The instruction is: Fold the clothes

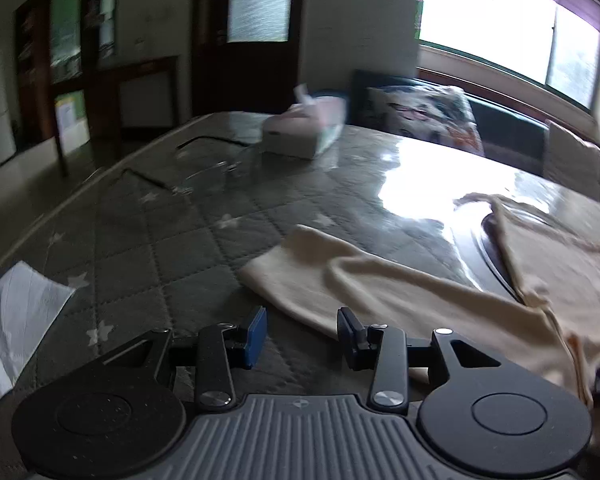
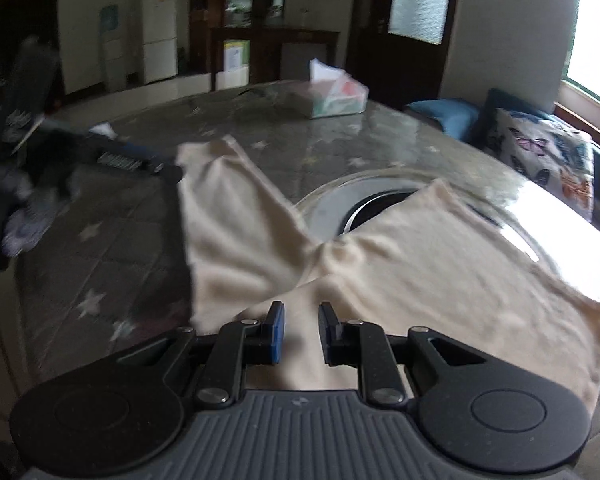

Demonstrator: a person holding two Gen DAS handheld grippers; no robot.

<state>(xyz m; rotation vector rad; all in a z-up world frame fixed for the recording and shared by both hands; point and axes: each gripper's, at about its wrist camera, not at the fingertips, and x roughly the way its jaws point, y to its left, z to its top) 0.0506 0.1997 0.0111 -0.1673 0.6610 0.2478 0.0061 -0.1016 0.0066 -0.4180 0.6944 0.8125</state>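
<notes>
Roughly centred on the round table (image 2: 148, 236), which wears a grey quilted star-print cover under a clear glossy sheet, lies one cream garment (image 2: 400, 264). From the right wrist view it spreads in two broad lobes that meet at a pinched, wrinkled waist just ahead of the camera: one lobe runs away and to the left, ending in a square edge; the other runs right, one corner peaked over the dark circular recess (image 2: 376, 206) in the tabletop, its far edge near the table rim. Long axis here reads left-to-right across the frame, slightly bowed at the pinch. The right gripper (image 2: 301, 326) sits low over the near hem, fingers parted to a moderate gap with cloth visible between them; whether the pads touch fabric cannot be told. The left gripper (image 1: 302, 334) shows fingers spread wider, nothing between them; its right finger overlaps the garment's near edge (image 1: 380, 292), its left finger (image 1: 256, 336) is over bare quilted cover. In the left wrist view the cloth stretches from a rounded end near frame centre off toward the right, rumpled along a ridge. Farther back on the table stands a tissue box (image 2: 338, 94) with a tissue sticking up. A white paper sheet (image 1: 16, 320) lies at the table's left edge. A butterfly-print cushion (image 2: 544, 160) rests on seating beyond the table. Both views are motion-blurred.
</notes>
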